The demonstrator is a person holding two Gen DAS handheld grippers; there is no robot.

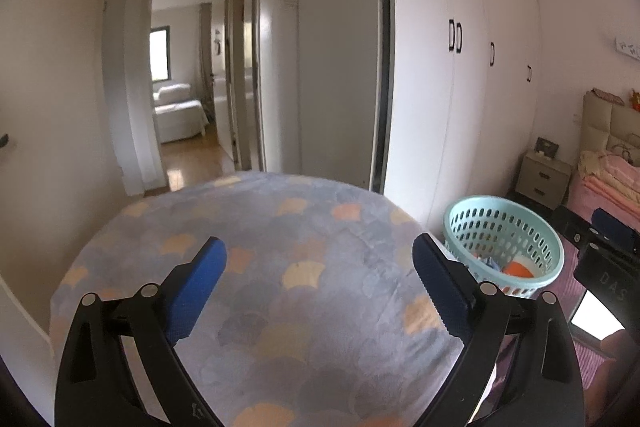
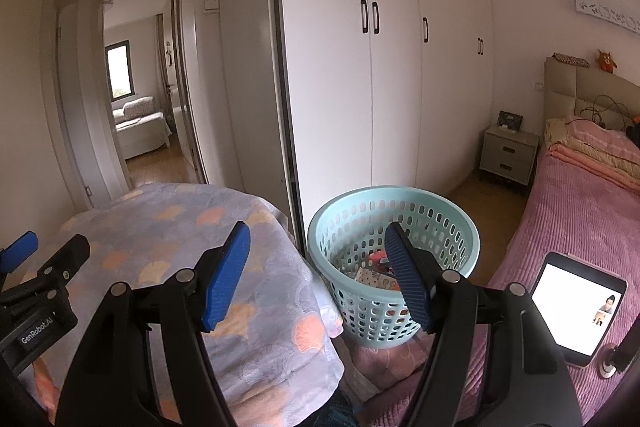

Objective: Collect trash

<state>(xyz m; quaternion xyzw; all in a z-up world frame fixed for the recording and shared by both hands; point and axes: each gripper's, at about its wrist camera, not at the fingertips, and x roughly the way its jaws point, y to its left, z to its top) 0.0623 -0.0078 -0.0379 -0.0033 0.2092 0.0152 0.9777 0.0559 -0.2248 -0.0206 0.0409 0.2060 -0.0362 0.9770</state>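
A pale turquoise perforated basket (image 2: 394, 223) stands beside a round table draped in a grey cloth with orange shell shapes (image 2: 168, 227). Several pieces of trash lie in the basket, among them red and patterned wrappers (image 2: 376, 273). It also shows in the left wrist view (image 1: 504, 239), with an orange item (image 1: 518, 269) inside. My left gripper (image 1: 320, 255) is open and empty above the cloth (image 1: 280, 267). My right gripper (image 2: 318, 247) is open and empty, between the table edge and the basket's near rim. No loose trash shows on the cloth.
White wardrobe doors (image 2: 392, 67) stand behind the basket. A pink bed (image 2: 568, 223) lies at the right with a lit tablet (image 2: 576, 307) on it. A bedside cabinet (image 2: 508, 155) stands by the wardrobe. An open doorway (image 1: 188, 115) leads to another room.
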